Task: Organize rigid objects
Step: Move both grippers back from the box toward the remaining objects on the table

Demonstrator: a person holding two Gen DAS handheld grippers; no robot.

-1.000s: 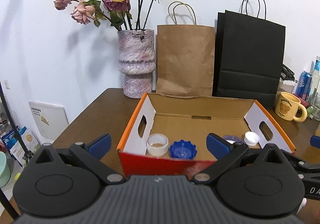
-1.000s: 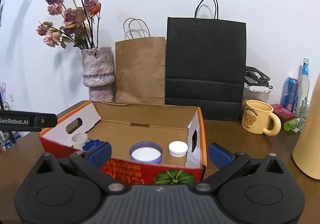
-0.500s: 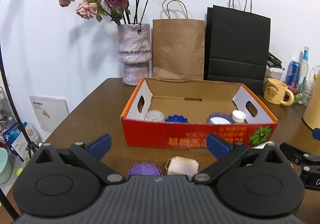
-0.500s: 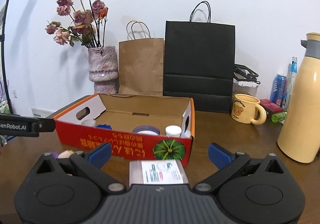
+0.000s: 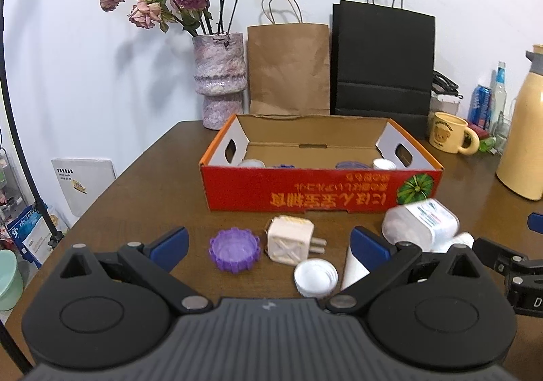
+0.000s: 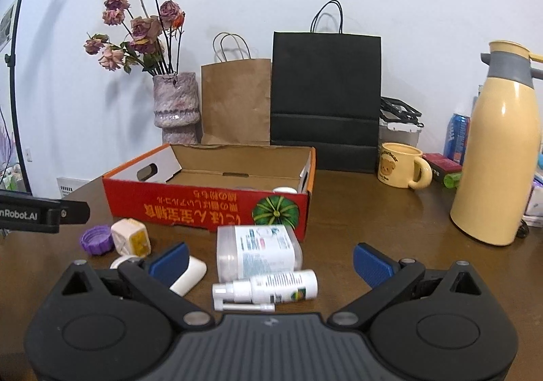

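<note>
Both tongs pulled back from box (image 5: 319, 187), now wide open, empty. Purple cap (image 5: 234, 249), plug (image 5: 289, 239), spray bottle (image 6: 271, 287) unsorted at box's 6 o'clock.

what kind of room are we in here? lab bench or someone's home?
Most likely a home, or a lived-in room set up for recording. A vase of dried roses, paper shopping bags, a bear mug and a thermos jug crowd a wooden table against a plain wall.
</note>
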